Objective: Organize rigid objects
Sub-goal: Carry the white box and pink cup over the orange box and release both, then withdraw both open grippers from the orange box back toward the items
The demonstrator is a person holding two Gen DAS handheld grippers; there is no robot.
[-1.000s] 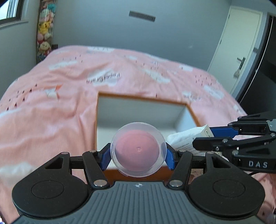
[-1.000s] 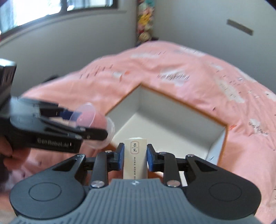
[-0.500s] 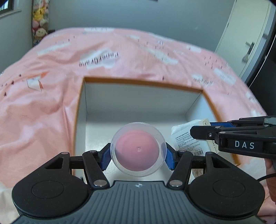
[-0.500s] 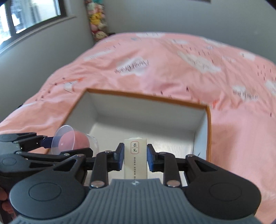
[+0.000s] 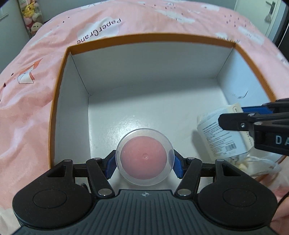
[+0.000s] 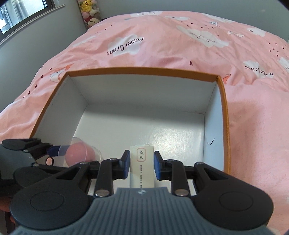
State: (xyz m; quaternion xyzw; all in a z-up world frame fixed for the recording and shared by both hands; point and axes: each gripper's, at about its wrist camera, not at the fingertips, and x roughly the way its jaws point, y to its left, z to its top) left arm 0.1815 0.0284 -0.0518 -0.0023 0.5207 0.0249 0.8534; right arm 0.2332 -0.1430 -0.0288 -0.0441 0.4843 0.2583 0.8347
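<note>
My left gripper [image 5: 145, 163] is shut on a clear round cup with a pink bottom [image 5: 144, 156], held over the near part of an open white box with an orange rim [image 5: 59, 81]. My right gripper [image 6: 141, 165] is shut on a white labelled packet [image 6: 141, 166], held over the same box [image 6: 144, 70] near its front right. The packet [image 5: 219, 135] and right gripper [image 5: 256, 121] show at the right of the left wrist view. The cup [image 6: 79, 153] and left gripper [image 6: 45, 150] show at the left of the right wrist view.
The box lies on a bed with a pink cloud-print cover [image 6: 180, 45]. Plush toys [image 6: 89, 10] hang in the far corner by a window [image 6: 21, 10]. A door [image 5: 269, 10] is at the far right. The box floor [image 5: 144, 101] holds nothing else.
Both grippers have moved forward and down over the box, so it now fills both views. Each still holds its object.
</note>
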